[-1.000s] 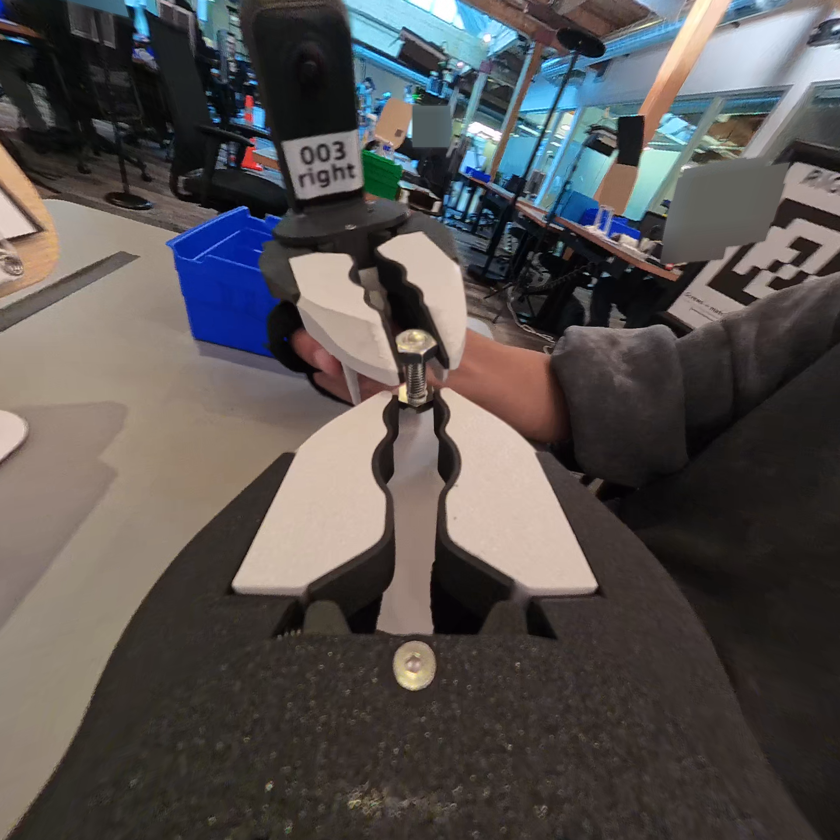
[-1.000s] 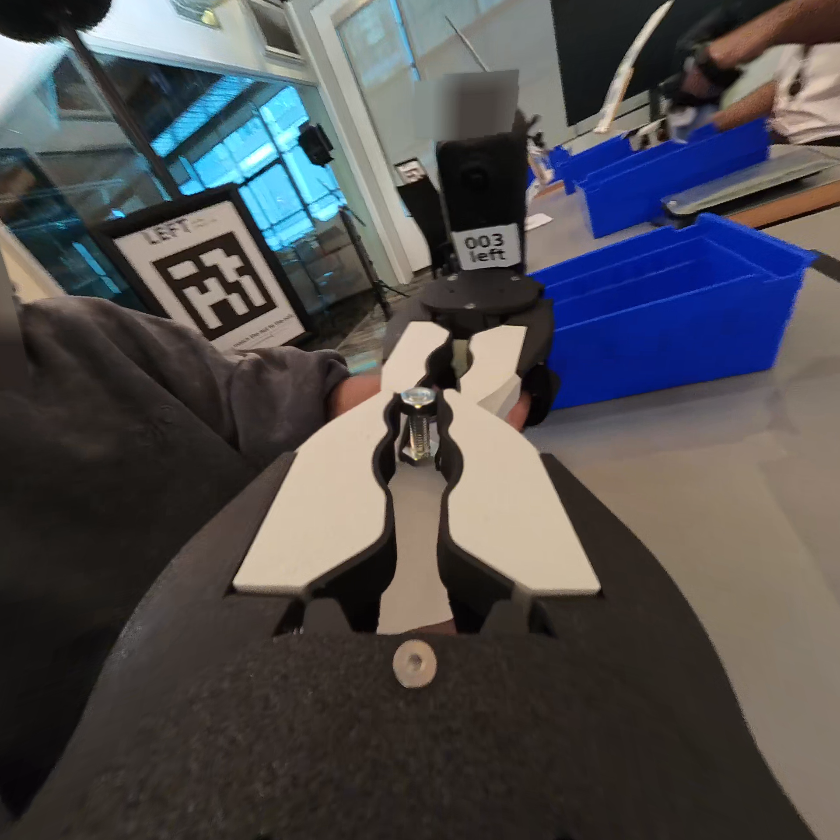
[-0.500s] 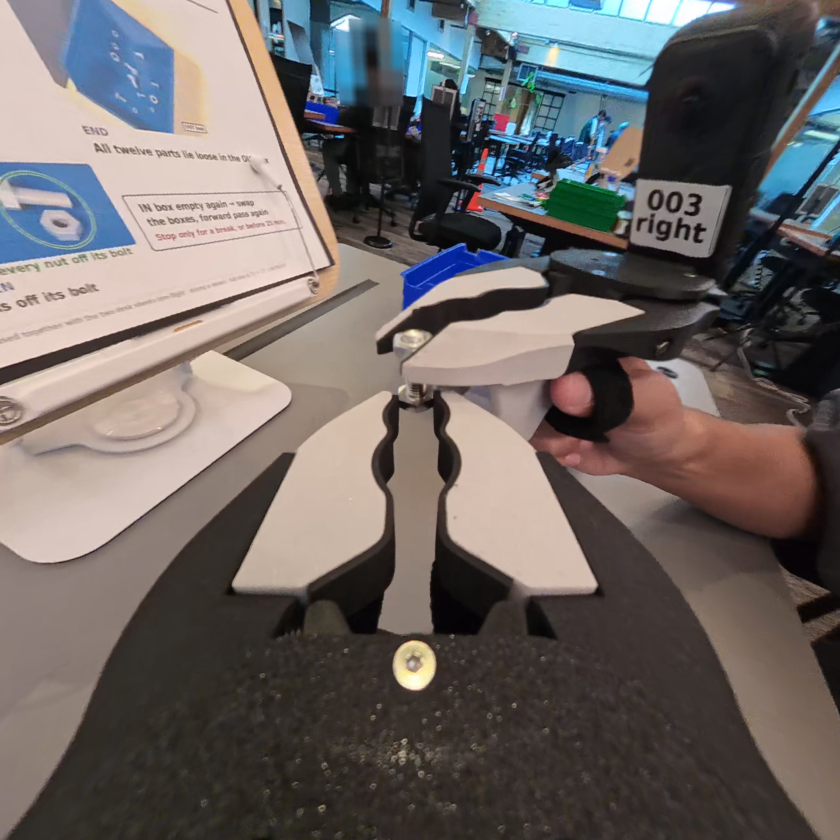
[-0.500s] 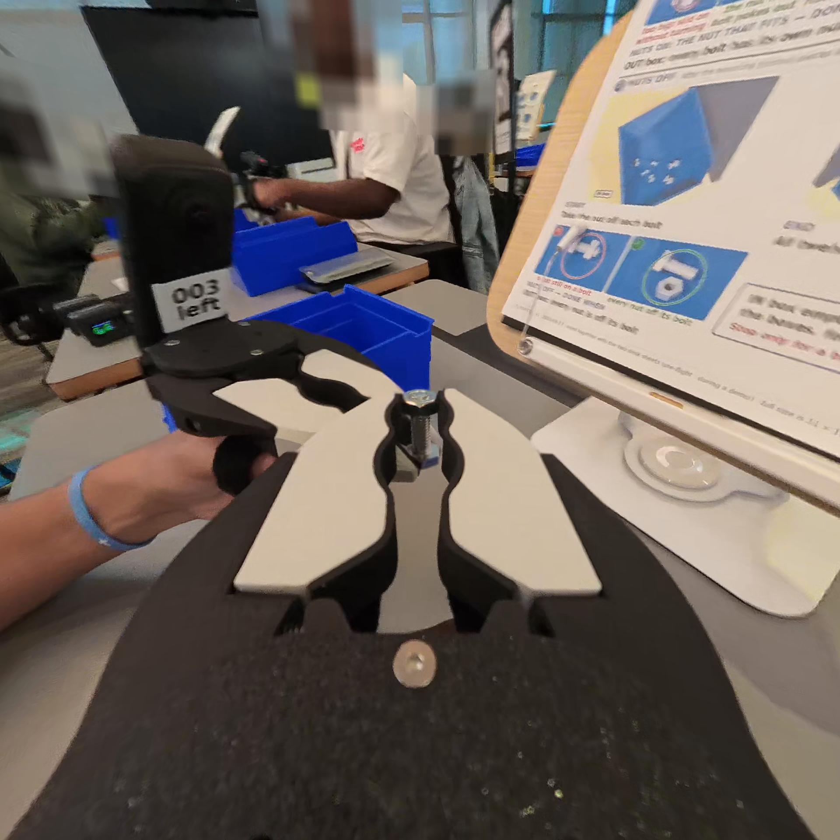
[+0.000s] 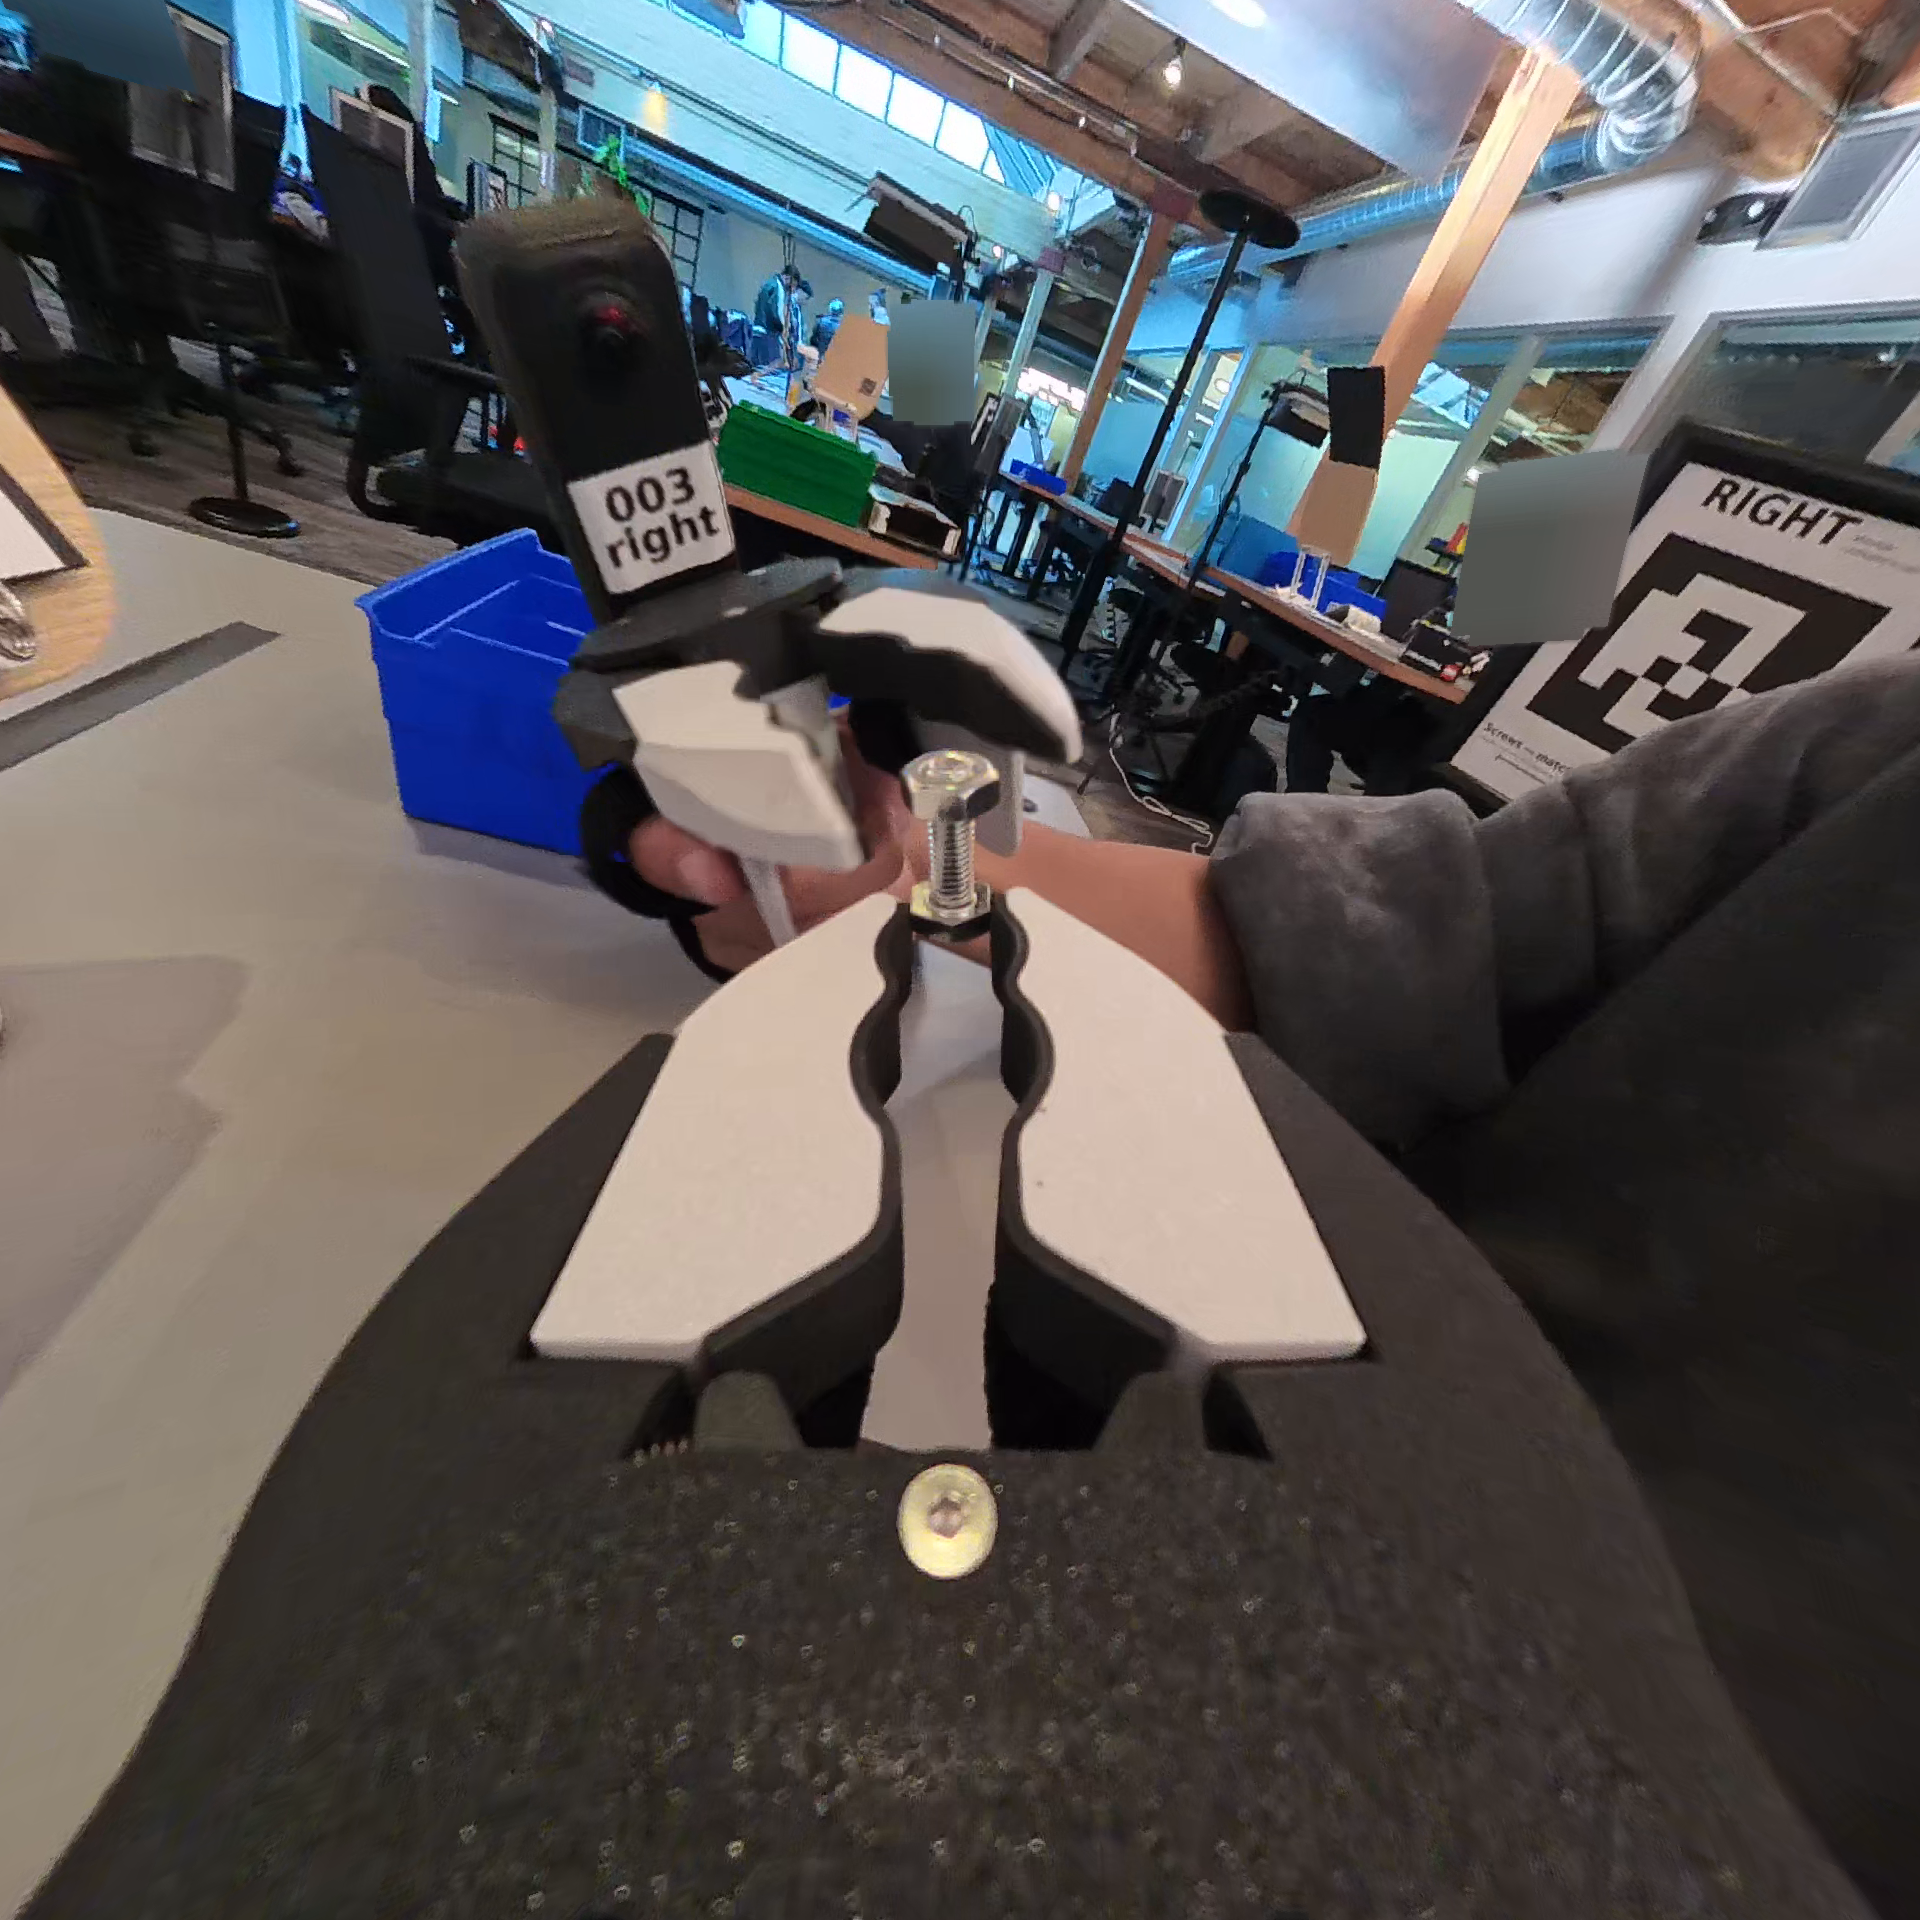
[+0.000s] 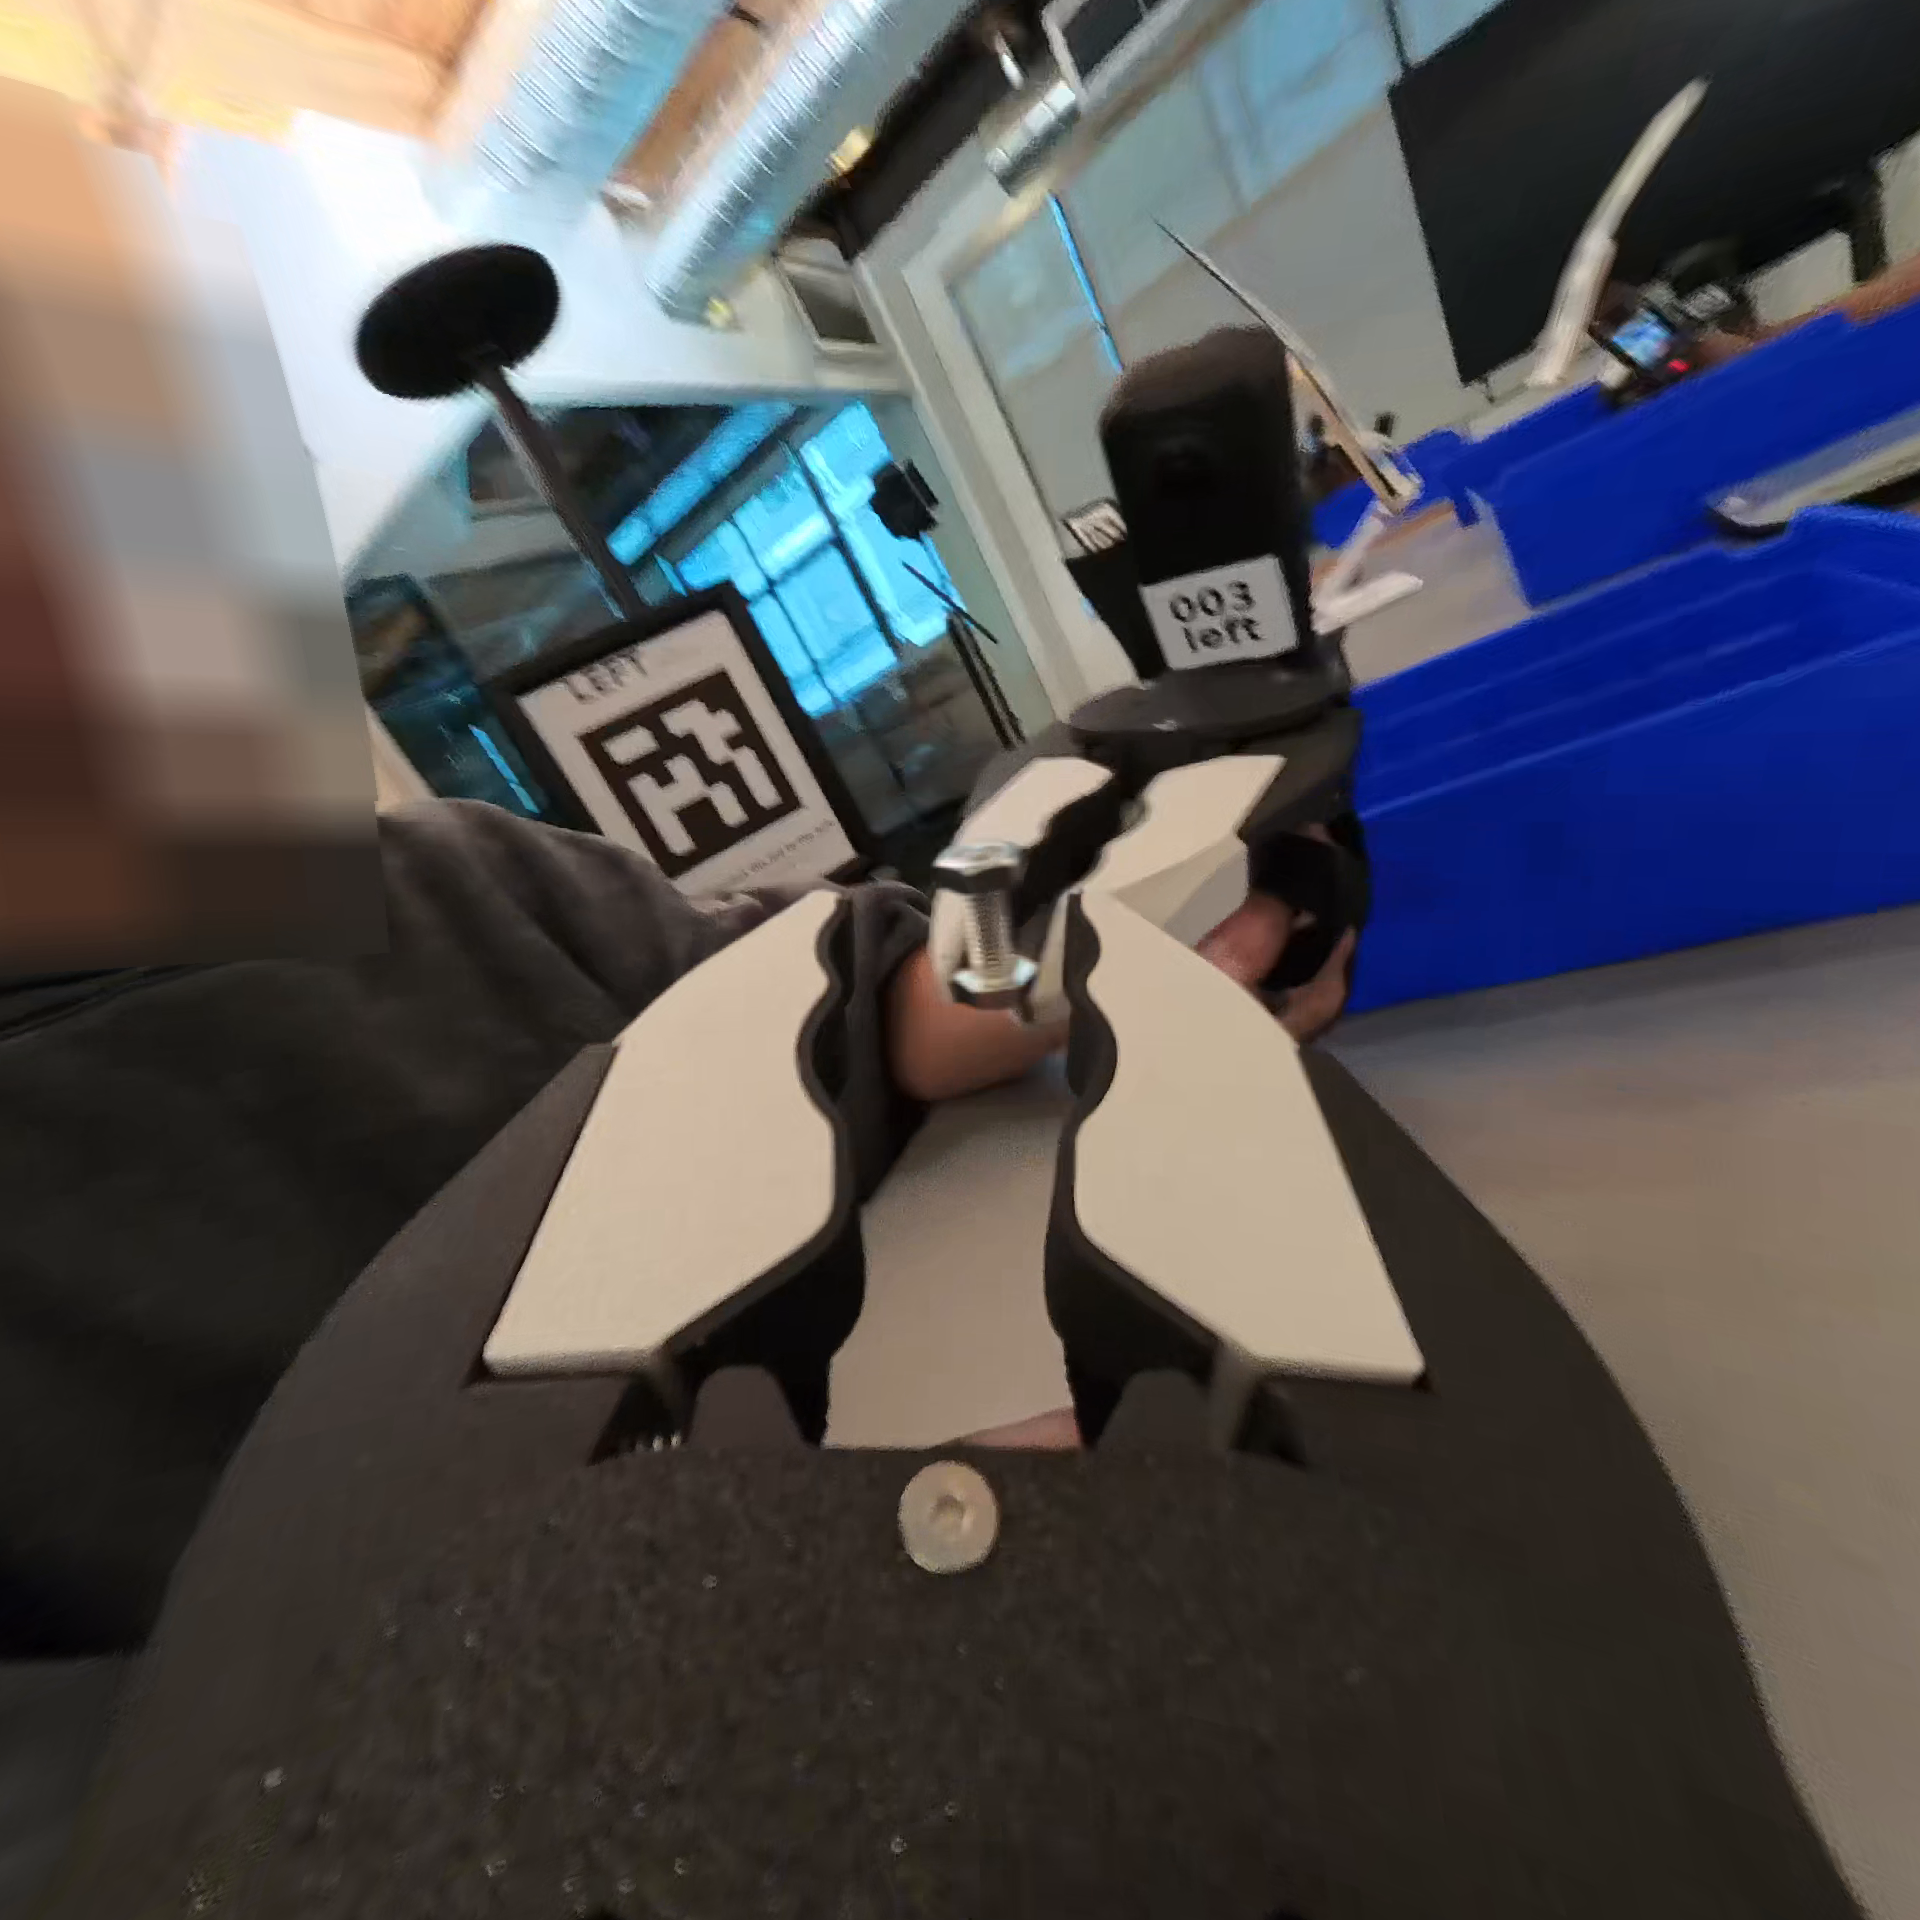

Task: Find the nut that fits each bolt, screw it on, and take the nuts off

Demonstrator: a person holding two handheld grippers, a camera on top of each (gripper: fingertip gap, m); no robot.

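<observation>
Since half a second ago the right claw [image 5: 883,774] has let go of the bolt [image 5: 948,831] and hangs spread beside it; the left claw [image 5: 948,925] grips the nut [image 5: 948,910] above the counter [image 5: 260,1018]. Mid-turning step, I judge — next, regrip the bolt head squarely.

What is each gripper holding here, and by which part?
Left gripper grips the nut at the bolt's threaded end; right gripper is open, holding nothing.

Each camera sits on the back of its own gripper and looks forward along the two fingers, very close up. The two cameras face each other across the grey counter [image 5: 208,935]. Both see the same bolt [image 5: 951,831] in the middle [image 6: 987,935], and each sees the other gripper just behind it.
</observation>
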